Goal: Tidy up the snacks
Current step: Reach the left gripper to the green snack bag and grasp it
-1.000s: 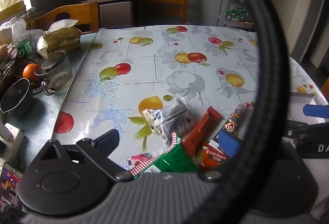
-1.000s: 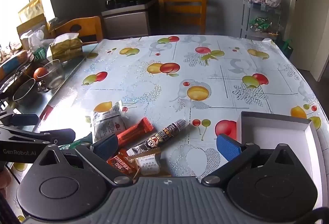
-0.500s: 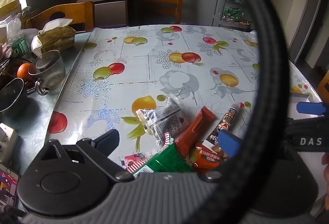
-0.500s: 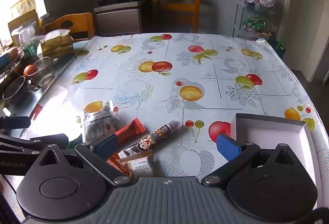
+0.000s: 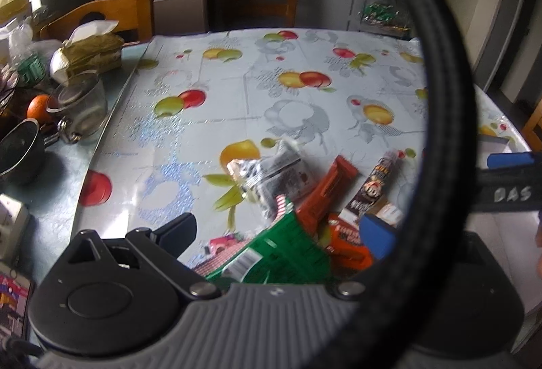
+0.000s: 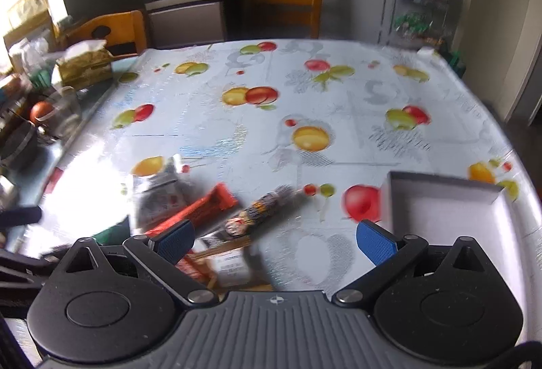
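My right tongs (image 6: pixel 274 242) and left tongs (image 5: pixel 277 233) are wide open and empty over the snacks (image 6: pixel 210 210) piled on the tabletop (image 6: pixel 305 91) beside the white box (image 6: pixel 450 210), so I might grab two at once.

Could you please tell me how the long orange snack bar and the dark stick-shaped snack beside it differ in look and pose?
The orange snack bar is flat, broad and plain orange; the dark stick snack is narrower, rounder and printed with a cartoon face. The orange bar's near end runs under the pile of packets, while the stick's near end lies on a pale packet. Both lie slanted the same way on the tablecloth, unheld.
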Available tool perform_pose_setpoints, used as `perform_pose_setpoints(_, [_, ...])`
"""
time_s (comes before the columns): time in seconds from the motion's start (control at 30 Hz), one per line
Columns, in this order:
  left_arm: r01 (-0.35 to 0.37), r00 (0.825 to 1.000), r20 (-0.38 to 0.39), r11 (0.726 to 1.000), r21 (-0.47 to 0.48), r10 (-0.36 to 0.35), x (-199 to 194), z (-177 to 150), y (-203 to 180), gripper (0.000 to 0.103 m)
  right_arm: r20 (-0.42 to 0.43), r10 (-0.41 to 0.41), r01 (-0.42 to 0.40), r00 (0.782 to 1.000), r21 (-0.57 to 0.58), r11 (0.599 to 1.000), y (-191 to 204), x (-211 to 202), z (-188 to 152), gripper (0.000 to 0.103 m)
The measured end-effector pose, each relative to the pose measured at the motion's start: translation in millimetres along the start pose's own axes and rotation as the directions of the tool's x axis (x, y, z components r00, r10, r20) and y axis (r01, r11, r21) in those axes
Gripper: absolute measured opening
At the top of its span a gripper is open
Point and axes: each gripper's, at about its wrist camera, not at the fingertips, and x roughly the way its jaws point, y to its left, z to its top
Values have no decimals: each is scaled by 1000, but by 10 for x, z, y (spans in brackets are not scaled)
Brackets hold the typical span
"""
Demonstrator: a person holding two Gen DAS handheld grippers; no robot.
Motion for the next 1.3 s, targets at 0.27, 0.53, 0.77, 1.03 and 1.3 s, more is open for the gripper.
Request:
perform_pose_setpoints(0.27, [-17,1000,-12,999,-38,16,-14,-80,80,103,-4,-2,2,1000,-31,1000,76,23,-4,103])
perform_pose_setpoints(0.53, [-44,999,-22,997,-63,43,-35,-96,112,103,-5,8,-8,1000,-48,999,98,39,26,103])
perform_pose_setpoints(0.77, [-46,998,-42,996,-79,43,-21,-144,116,103,-14,17,-18,1000,-74,997,133,57,20,103])
perform_pose_setpoints(1.03, [-43,998,-58,996,-84,38,-9,-193,63,103,-27,19,-21,999,-83,996,93,70,-8,103])
perform_pose_setpoints(1.3, [-40,997,-73,995,-97,33,43,-220,17,103,-34,17,-20,999,-88,996,54,73,-25,103])
